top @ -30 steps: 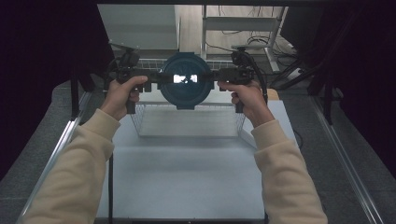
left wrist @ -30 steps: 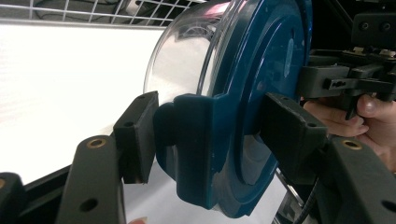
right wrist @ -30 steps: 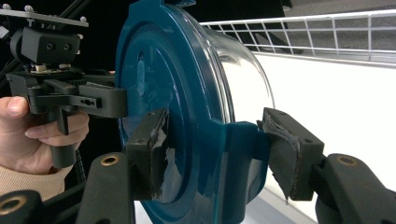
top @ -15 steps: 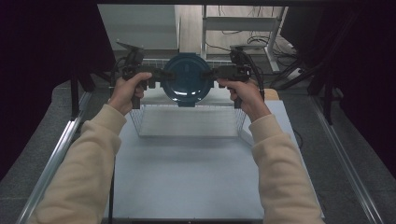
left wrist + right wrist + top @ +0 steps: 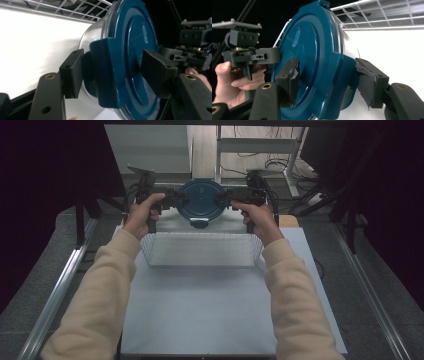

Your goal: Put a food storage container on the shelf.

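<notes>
Your one wire basket (image 5: 200, 249) hides the lower body of the single blue-lidded container (image 5: 201, 200) held above its far edge. Two grippers: your left gripper (image 5: 176, 198) and right gripper (image 5: 225, 197) each clamp a lid clip, jaws part-open; right's have just widened slightly.

The high view looks forward and down from above the person's side, far enough back to take in both forearms, the table (image 5: 220, 310) and the wire basket (image 5: 200, 250).

The left gripper view rides on the left gripper (image 5: 112, 72) and looks along its jaws from very close; the container (image 5: 130, 50) sits between them, and the right gripper (image 5: 192, 47) shows beyond it.

The right gripper view rides on the right gripper (image 5: 329, 82), equally close, facing the opposite way, with the left gripper (image 5: 247, 55) beyond the container.

All three views share the container, and the gripper views also catch basket wire.
</notes>
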A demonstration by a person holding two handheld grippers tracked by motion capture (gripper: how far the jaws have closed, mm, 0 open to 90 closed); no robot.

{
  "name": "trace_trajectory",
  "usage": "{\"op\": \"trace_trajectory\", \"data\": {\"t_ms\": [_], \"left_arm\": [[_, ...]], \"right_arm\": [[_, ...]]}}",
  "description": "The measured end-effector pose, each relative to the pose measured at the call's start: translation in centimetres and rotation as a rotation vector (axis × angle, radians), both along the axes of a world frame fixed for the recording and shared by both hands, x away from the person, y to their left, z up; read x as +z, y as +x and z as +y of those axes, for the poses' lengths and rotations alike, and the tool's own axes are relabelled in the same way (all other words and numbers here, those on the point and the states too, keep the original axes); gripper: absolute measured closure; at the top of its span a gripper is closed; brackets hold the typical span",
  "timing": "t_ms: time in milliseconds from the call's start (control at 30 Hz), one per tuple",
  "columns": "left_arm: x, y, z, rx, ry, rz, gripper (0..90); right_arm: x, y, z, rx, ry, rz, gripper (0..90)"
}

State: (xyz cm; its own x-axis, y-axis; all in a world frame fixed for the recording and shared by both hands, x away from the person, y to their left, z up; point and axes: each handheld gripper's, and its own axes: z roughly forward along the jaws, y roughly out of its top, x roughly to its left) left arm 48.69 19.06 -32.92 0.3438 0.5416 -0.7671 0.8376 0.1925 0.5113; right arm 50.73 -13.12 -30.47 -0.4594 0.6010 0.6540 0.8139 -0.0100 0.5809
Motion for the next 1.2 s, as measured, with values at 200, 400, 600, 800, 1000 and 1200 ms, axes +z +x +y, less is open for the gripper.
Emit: {"op": "trace_trajectory", "data": {"t_ms": [200,400,600,800,1000,1200], "left_arm": [[-0.7,0.7,-0.1,0.016,-0.025,0.015,36.1],[-0.8,0.6,-0.2,0.023,-0.025,-0.002,35.9],[-1.0,0.6,-0.6,0.031,-0.001,-0.043,30.0],[-0.4,-0.3,-0.3,0.06,0.043,-0.126,18.2],[0.7,-3.2,0.5,0.076,0.123,-0.244,18.0],[0.8,-7.2,1.2,0.07,0.226,-0.352,19.6]], "right_arm": [[-0.9,0.9,-0.2,-0.039,0.041,0.069,37.3],[-1.4,1.1,-0.5,-0.044,0.069,0.08,37.1],[-1.2,0.6,0.2,-0.07,0.022,0.025,28.5],[0.1,-0.9,0.6,-0.126,-0.043,-0.064,11.5],[1.0,-3.1,-0.2,-0.096,-0.083,-0.157,10.5],[1.0,-6.3,-1.3,-0.04,-0.181,-0.3,13.6]]}}
